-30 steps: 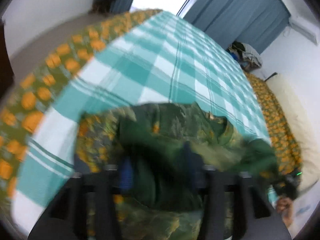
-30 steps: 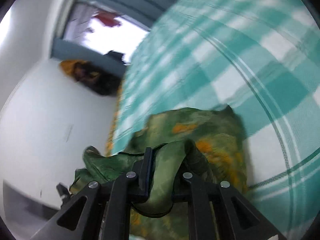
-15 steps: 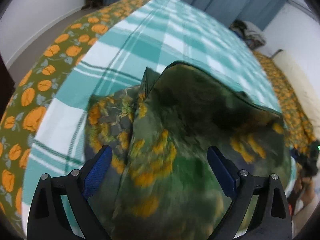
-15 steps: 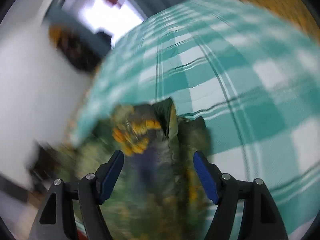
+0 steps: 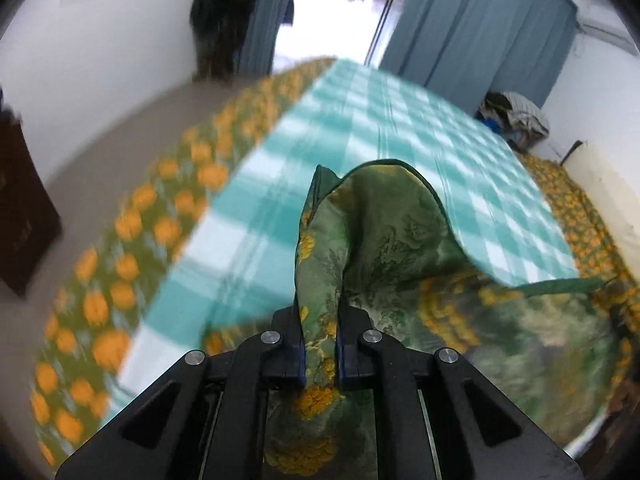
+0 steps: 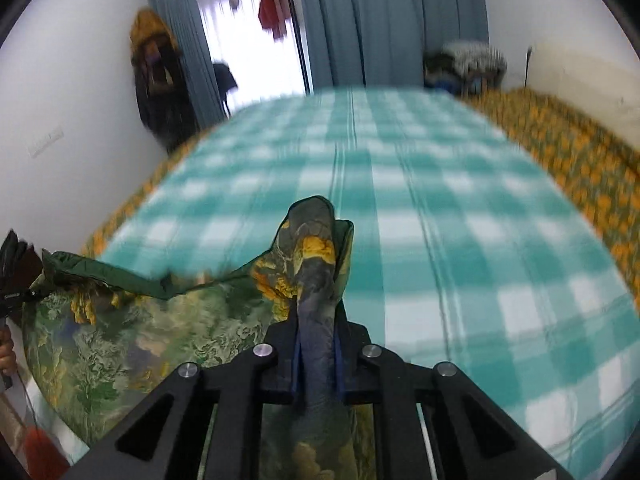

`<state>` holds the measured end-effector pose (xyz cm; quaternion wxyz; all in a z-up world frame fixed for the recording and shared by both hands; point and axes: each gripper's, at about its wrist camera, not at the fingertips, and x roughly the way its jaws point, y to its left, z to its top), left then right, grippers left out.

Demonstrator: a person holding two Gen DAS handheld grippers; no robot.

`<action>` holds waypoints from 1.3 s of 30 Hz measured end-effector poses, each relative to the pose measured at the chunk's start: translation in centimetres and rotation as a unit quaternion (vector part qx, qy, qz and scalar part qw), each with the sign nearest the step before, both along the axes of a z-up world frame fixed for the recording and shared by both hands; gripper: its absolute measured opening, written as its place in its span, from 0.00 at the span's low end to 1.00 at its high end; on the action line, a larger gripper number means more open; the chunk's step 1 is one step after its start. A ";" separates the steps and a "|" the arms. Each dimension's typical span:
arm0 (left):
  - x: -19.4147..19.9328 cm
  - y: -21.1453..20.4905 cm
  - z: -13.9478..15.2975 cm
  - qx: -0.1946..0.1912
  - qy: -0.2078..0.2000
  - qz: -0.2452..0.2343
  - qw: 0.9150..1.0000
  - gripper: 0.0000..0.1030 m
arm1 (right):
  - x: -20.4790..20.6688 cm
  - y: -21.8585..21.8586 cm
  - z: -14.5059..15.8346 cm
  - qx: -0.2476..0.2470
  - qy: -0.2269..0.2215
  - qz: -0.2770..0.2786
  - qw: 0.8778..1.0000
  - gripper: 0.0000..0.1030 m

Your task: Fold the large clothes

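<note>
Through the left wrist view: left gripper (image 5: 319, 354) clamped tight on a bunched corner of the green floral garment (image 5: 384, 232), fabric standing up between the fingers and trailing off rightward, held up over the near edge of the checked blanket (image 5: 360, 120) on the bed. Heavily blurred surroundings (orange-flowered bedspread (image 5: 132, 248) smeared by motion). Likely trouble: a thin pinch near the fingertips, so a quick swing could have pulled the cloth free.

Through the right wrist view: right gripper (image 6: 316, 360) likewise closed on a twisted corner of the garment (image 6: 312, 264), the rest sagging leftward in a slack belly toward the other tool (image 6: 12, 280) at the frame edge. Risk, as judged: with so much slack between the two corners (and the grabbed ends rolled, not flat), could have landed creased or doubled on the blanket (image 6: 440, 200), spoiling the fold line.
</note>
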<state>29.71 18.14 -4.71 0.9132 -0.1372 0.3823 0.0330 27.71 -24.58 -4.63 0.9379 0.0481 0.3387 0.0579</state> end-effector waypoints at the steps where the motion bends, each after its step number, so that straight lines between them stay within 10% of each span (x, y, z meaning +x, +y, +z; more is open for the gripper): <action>1: 0.6 -0.4 -0.3 0.022 -0.009 0.004 1.000 0.08 | 0.7 0.3 0.2 -0.006 -0.004 -0.004 1.000 0.12; 10: 1.0 -0.3 -15.3 0.057 0.050 0.005 0.997 0.14 | 3.0 1.1 -14.5 -0.054 0.102 -0.030 0.993 0.12; 39: 0.0 0.1 -16.1 0.035 0.006 0.013 0.999 0.17 | 1.1 1.5 -17.1 -0.047 0.070 -0.045 0.995 0.16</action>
